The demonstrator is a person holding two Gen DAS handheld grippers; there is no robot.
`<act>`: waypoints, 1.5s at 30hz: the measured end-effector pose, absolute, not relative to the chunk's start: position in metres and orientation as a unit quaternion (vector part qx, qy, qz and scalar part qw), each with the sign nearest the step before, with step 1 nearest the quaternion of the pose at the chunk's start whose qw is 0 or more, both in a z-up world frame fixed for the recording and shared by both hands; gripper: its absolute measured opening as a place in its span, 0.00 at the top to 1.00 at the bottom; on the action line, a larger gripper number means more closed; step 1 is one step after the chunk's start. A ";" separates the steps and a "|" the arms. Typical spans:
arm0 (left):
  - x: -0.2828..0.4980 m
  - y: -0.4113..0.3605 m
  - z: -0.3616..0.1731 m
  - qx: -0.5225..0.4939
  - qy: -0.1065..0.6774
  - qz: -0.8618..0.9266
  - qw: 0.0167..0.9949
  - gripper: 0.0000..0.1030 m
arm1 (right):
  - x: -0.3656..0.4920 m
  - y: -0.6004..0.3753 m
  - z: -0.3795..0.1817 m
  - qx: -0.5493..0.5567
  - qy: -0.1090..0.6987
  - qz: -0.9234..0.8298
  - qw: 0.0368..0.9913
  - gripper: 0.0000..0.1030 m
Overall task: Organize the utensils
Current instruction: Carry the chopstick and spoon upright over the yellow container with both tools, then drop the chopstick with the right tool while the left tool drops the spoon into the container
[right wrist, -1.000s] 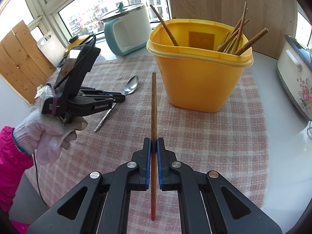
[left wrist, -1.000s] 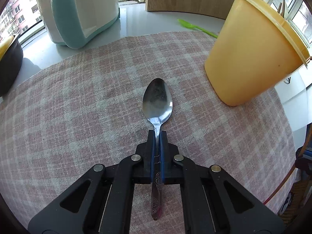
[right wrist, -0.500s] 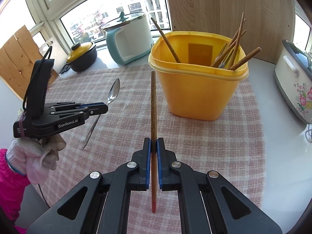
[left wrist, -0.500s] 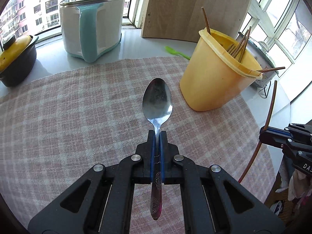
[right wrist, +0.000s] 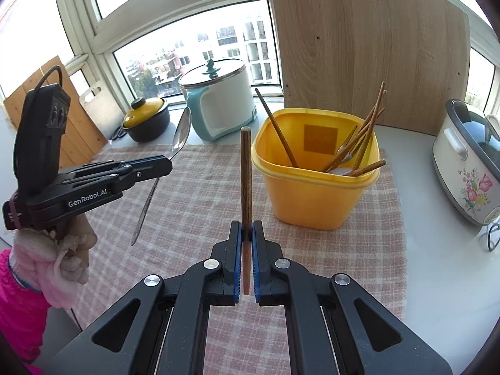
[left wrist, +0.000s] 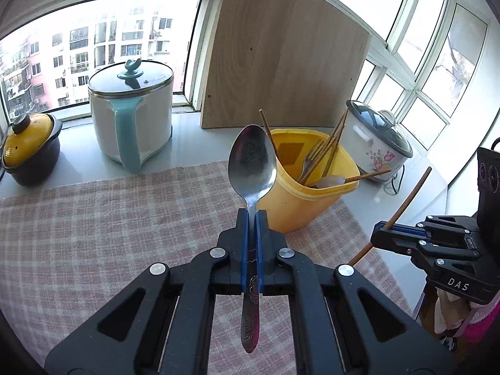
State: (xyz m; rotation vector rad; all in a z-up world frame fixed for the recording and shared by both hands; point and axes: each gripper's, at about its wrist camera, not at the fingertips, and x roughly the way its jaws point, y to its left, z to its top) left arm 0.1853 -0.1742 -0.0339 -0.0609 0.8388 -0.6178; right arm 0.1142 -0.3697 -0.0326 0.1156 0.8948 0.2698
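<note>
My left gripper (left wrist: 252,217) is shut on the neck of a steel spoon (left wrist: 252,162), bowl pointing away and held in the air over the checked cloth (left wrist: 109,218). My right gripper (right wrist: 246,228) is shut on a brown wooden chopstick (right wrist: 245,168) that stands up from the pads. The yellow tub (right wrist: 309,197) holds several chopsticks and a fork (left wrist: 311,156); it stands ahead and to the right of both grippers. From the right wrist view the left gripper (right wrist: 167,164) with the spoon (right wrist: 181,136) hangs at the left. The left wrist view shows the right gripper (left wrist: 379,234) with the chopstick (left wrist: 406,200).
A white and teal pot (left wrist: 131,118) and a black pot with a yellow lid (left wrist: 28,153) stand by the window. A flowered rice cooker (right wrist: 468,162) sits at the right on the white counter. A wooden board (left wrist: 281,62) leans behind the tub. A gloved hand (right wrist: 59,250) holds the left gripper.
Both grippers have risen off the cloth with their utensils, the left one much more. The left view has tilted up, so the tub's inside and the window now show.
</note>
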 end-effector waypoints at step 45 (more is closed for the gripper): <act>0.276 -0.301 -0.038 -0.072 0.348 -0.230 0.906 0.98 | 0.202 -0.450 0.022 0.039 0.383 0.140 0.912 0.96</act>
